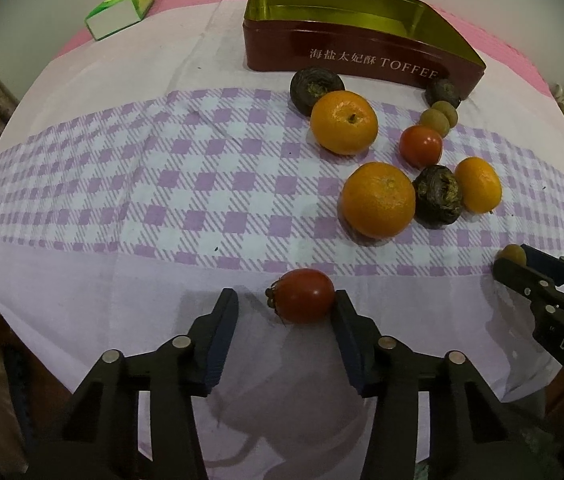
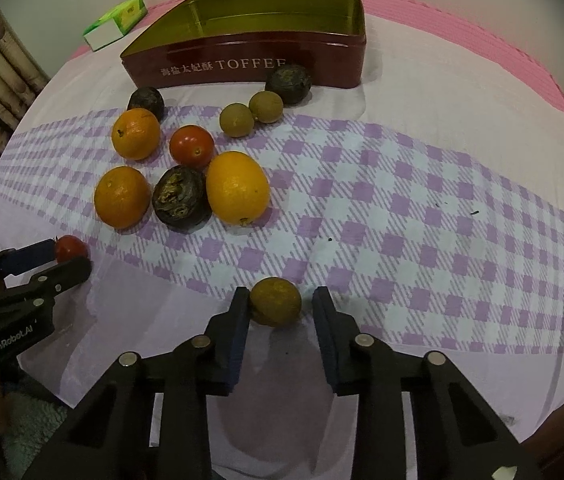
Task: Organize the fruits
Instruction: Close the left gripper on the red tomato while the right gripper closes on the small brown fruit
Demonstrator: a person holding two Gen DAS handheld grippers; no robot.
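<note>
Left gripper (image 1: 287,306): straddling a red tomato (image 1: 303,295) near the bench's front edge, jaws standing wide, right pad touching the fruit, left pad well apart from it, so nothing gripped as yet. Right gripper (image 2: 282,300): bracketing a small olive-brown fruit (image 2: 275,301), jaws parted, left pad touching or just beside it, right pad a little clear (likewise not clamping). Both fruits resting on the checked cloth (image 1: 130,184), apparently being lined up for a paired pickup. Toffee tin (image 2: 250,60): lying open at the far side, showing nothing inside, presumably waiting as the receptacle. Remaining loose between tin and grippers: three oranges (image 2: 237,187), a second tomato (image 2: 192,146), three dark wrinkled fruits (image 2: 179,200), two more olive-brown fruits (image 2: 236,120), clustering close, some touching. Green carton (image 1: 122,10): sitting apart, beyond the cloth's left corner. Sorting judged barely beginning.
</note>
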